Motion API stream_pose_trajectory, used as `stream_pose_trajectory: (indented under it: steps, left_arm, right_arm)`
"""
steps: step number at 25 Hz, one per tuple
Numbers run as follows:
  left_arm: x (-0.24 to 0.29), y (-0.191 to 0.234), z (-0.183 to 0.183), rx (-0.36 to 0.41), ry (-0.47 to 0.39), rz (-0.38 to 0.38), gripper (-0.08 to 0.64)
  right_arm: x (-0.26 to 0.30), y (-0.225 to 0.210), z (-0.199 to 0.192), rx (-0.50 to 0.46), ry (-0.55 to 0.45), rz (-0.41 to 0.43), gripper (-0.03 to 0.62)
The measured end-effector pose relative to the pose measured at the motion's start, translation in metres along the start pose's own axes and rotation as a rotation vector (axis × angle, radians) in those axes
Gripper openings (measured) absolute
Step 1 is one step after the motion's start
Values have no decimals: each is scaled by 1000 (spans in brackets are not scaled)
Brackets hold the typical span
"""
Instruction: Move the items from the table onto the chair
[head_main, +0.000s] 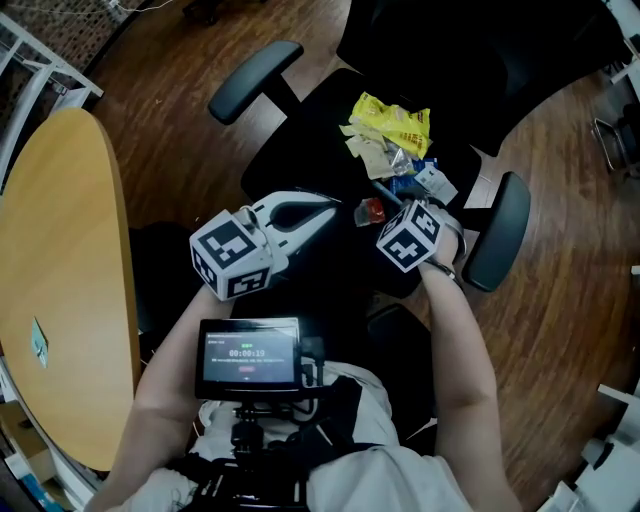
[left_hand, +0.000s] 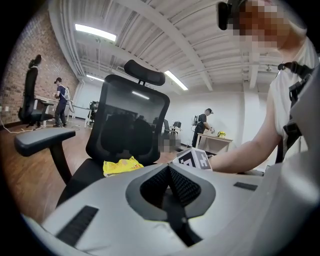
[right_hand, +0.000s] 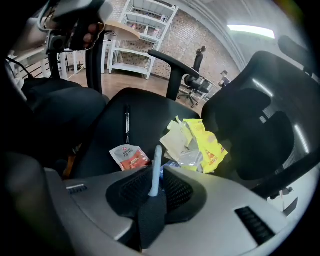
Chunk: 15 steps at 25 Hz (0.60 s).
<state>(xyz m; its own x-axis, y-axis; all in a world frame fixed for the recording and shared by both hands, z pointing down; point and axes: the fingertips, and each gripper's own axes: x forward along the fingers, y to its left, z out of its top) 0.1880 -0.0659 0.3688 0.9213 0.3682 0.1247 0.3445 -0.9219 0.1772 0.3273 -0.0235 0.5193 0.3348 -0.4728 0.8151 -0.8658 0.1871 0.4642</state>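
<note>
A black office chair (head_main: 300, 150) holds a pile on its seat: a yellow packet (head_main: 392, 122), beige sachets (head_main: 365, 150) and a red sachet (head_main: 371, 211). My right gripper (head_main: 390, 203) points steeply down over the seat's front right part. It is shut on a thin light-blue pen (right_hand: 154, 167), which stands up between the jaws. Beyond the jaws lie the red sachet (right_hand: 129, 156), a black pen (right_hand: 127, 127) and the yellow packet (right_hand: 211, 145). My left gripper (head_main: 328, 208) hovers at the seat's front edge, roughly level. Its jaws (left_hand: 169, 169) are shut and empty.
A rounded wooden table (head_main: 60, 250) stands at the left with a small greenish item (head_main: 38, 342) on it. The chair's armrests (head_main: 253, 80) (head_main: 497, 230) flank the seat and its backrest (left_hand: 130, 125) rises behind. People work at distant desks.
</note>
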Motion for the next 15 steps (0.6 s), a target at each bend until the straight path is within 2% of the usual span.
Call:
stream_pose_trajectory:
  steps: [9, 15]
  left_arm:
    - [-27, 5, -3, -7, -13, 8, 11]
    - [-29, 12, -4, -12, -28, 24, 11]
  right_arm:
    - [-6, 13, 12, 10, 17, -3, 94]
    - [-20, -1, 23, 32, -45, -46, 92]
